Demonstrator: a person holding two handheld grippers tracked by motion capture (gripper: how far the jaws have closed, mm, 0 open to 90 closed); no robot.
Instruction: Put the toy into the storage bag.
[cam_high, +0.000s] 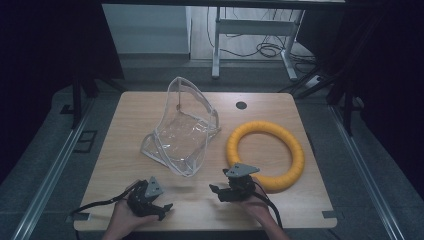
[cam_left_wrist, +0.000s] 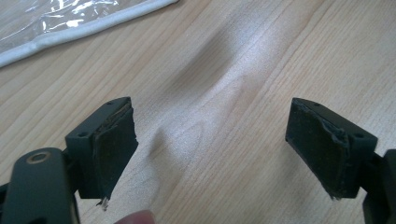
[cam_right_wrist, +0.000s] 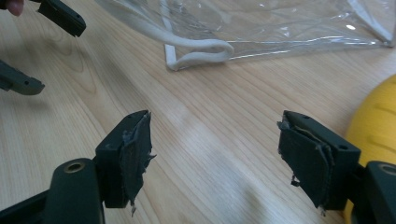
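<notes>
Both my left gripper (cam_high: 165, 206) and right gripper (cam_high: 214, 189) stand wide, empty; the slippery clear bag (cam_high: 182, 131) could crumple away when I pinch it

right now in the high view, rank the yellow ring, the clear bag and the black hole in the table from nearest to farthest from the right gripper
1. yellow ring: just to the side of the right gripper, at the table's right.
2. clear bag: farther up, middle of the table.
3. black hole: near the far edge.
</notes>
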